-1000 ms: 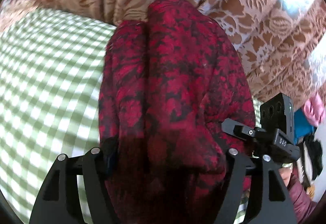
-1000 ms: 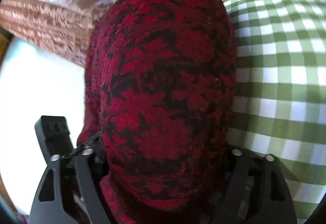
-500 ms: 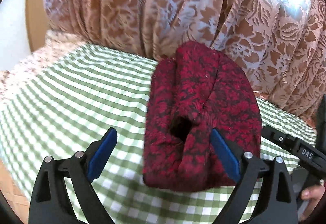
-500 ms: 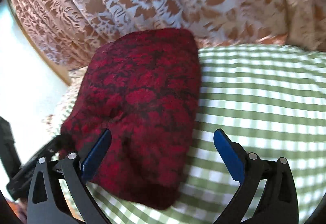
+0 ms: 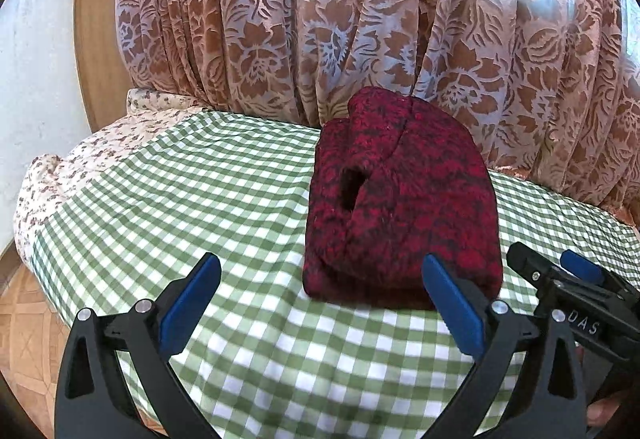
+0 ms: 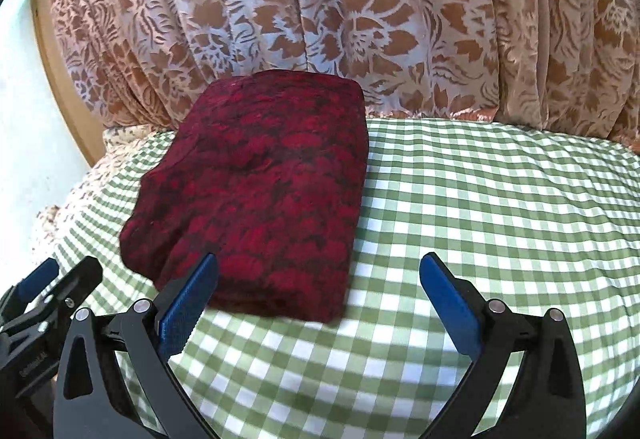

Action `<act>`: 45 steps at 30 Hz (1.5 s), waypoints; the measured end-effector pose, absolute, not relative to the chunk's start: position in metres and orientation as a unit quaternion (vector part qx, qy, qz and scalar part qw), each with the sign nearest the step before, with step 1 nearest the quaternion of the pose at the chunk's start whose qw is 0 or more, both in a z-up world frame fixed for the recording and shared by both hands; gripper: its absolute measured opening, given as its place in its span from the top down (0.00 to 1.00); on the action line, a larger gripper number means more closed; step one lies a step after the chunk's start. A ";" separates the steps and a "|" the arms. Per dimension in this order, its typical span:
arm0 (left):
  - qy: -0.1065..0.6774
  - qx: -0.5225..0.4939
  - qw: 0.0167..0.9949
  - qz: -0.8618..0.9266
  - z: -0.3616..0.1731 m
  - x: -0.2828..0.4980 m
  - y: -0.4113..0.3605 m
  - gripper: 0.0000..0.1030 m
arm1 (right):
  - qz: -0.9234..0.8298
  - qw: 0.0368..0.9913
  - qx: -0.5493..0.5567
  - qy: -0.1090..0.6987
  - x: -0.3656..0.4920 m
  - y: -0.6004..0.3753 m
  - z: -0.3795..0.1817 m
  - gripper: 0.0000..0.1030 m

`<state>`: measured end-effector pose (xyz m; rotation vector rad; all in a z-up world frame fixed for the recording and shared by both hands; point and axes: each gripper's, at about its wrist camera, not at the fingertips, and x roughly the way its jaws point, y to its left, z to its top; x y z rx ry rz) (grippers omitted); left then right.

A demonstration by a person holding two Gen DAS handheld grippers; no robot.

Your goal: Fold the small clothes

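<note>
Both grippers tilted downward above the checked cloth (image 5: pixel 200 199). The left gripper (image 5: pixel 320 299) was opening, nothing between its jaws; the right gripper (image 6: pixel 318 295) stood released. The folded red garment (image 6: pixel 260 191) lay near the cloth's far edge, by the curtain (image 6: pixel 360 19).

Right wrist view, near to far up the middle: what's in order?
right gripper → green checked cloth → folded red-and-black garment → floral curtain

Left gripper (image 5: pixel 320 289), right gripper (image 6: pixel 318 287): black triangular cut-out fingers, ridged blue pads (image 5: pixel 454 305), silver screws (image 5: pixel 499 306); white "DAS" lettering on one side.
</note>
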<state>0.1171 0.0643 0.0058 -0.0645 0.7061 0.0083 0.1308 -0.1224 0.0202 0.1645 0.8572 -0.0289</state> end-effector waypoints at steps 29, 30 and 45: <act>0.346 -0.026 0.938 0.026 0.008 0.093 0.073 0.02 | -0.024 0.918 0.049 0.393 0.099 -0.100 0.037 0.03; 0.346 -0.027 0.937 0.027 0.008 0.093 0.074 0.02 | -0.023 0.917 0.049 0.394 0.099 -0.100 0.037 0.03; 0.345 -0.030 0.938 0.030 0.010 0.092 0.077 0.02 | -0.022 0.918 0.051 0.392 0.096 -0.097 0.036 0.03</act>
